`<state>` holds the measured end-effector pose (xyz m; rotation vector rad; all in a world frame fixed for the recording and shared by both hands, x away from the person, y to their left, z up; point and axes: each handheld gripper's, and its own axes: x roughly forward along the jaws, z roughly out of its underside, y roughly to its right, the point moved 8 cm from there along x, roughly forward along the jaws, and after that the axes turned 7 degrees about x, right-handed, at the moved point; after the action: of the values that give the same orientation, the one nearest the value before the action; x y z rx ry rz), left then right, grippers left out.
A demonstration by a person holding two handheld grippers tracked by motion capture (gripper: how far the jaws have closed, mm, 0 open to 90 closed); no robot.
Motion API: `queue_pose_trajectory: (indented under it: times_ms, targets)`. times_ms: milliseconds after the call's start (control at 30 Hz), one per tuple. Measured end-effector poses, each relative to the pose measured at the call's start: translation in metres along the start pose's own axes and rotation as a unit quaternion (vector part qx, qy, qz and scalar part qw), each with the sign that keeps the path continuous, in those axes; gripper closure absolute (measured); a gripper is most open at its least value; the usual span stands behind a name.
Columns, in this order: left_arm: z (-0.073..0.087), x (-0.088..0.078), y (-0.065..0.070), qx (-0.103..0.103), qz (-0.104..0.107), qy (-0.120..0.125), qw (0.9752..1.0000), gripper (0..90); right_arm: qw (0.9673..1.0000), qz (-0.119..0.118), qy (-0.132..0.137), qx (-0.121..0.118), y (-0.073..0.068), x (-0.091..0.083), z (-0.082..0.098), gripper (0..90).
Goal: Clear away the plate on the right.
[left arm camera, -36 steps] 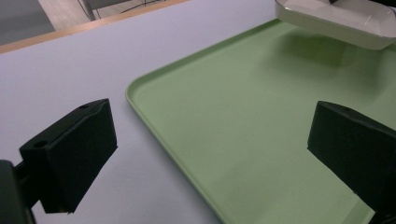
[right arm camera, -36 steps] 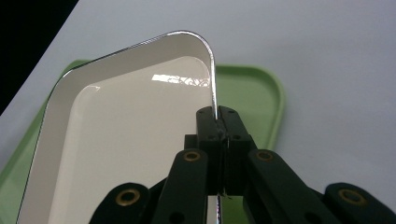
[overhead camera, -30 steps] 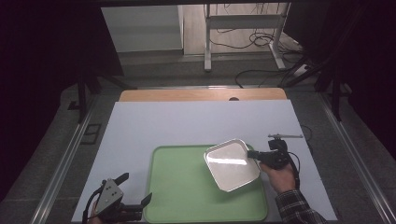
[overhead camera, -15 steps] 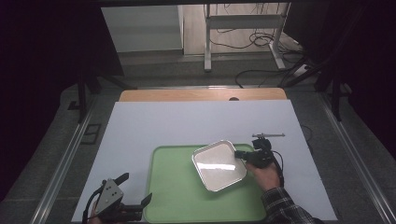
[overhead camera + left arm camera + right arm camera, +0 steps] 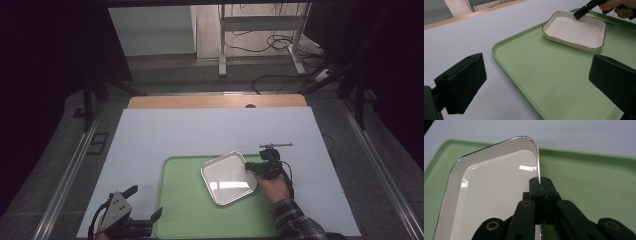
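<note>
A white rectangular dish (image 5: 229, 177) with a silver rim lies over the right half of a green tray (image 5: 185, 200). My right gripper (image 5: 251, 167) is shut on the dish's right rim, with one jaw inside the dish and one outside. In the right gripper view, the right gripper (image 5: 540, 182) pinches the thin rim of the dish (image 5: 491, 185) above the tray (image 5: 586, 175). In the left gripper view the dish (image 5: 575, 31) looks to rest on the tray (image 5: 531, 62). My left gripper (image 5: 145, 202) stands open at the tray's near left corner, its jaws wide and empty (image 5: 537, 82).
The tray lies on a white sheet (image 5: 210, 130) that covers the table, with a wooden strip (image 5: 215, 101) along the far edge. Metal rails run down both sides of the table. Cables and a stand's legs lie on the floor beyond.
My right gripper has carried the dish leftward and slightly lower, from the tray's right edge further over the tray. The left gripper has stayed in place.
</note>
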<state>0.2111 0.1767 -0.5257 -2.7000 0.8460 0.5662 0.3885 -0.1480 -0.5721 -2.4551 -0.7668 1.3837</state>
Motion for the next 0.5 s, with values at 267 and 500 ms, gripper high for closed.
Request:
queue_pose_trajectory:
  times_ms: [267, 500]
  targets:
    - [0.000, 0.000, 0.000, 0.000, 0.000, 0.000, 1.0000, 1.2, 1.0000, -0.006, -0.002, -0.004, 0.000, 0.003, 0.002, 82.2]
    - [0.000, 0.000, 0.000, 0.001, -0.001, 0.000, 1.0000, 1.2, 0.9977, -0.001, 0.009, -0.067, -0.005, -0.007, -0.002, 60.8]
